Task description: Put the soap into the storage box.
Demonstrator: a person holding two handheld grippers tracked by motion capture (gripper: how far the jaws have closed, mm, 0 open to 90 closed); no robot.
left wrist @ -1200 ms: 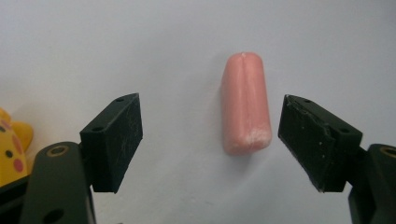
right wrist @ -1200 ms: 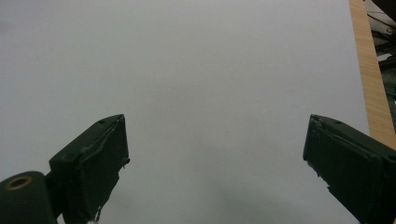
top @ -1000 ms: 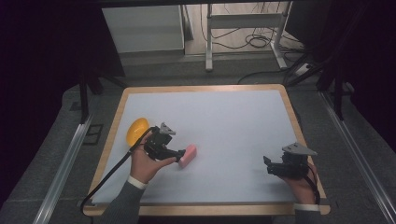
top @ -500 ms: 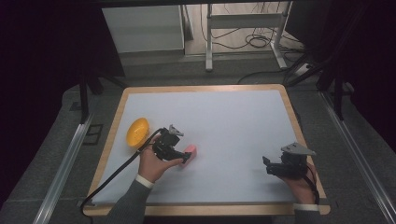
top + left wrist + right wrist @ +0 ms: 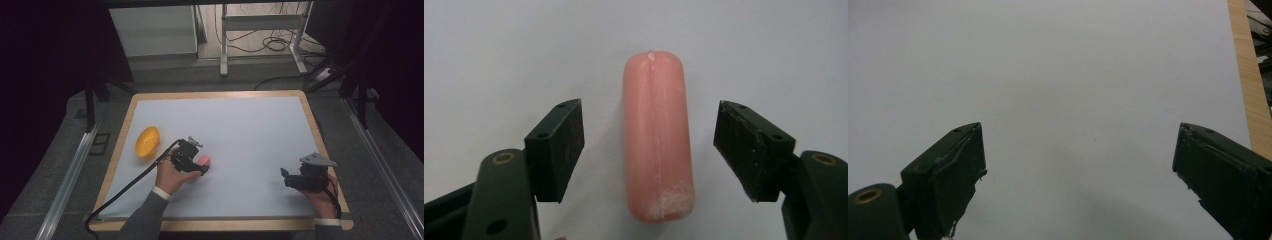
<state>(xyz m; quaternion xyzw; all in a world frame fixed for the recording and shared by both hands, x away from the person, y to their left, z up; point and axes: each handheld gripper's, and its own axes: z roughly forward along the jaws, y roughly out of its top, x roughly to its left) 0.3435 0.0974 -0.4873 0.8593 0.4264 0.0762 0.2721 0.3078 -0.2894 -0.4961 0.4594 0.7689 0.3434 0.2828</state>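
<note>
While unlabelled pink sausage (image 5: 657, 135) lies between, left tool (image 5: 651, 150) gapes; right tool (image 5: 1078, 175) apart.

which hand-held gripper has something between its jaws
The left hand-held gripper: a pink sausage lies between its open jaws. The right hand-held gripper faces bare table.

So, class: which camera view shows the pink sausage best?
The left gripper view: the sausage lies whole and close between the open jaws, seam and scuffed end clear. The high view shows a small pink end beside the left gripper.
</note>
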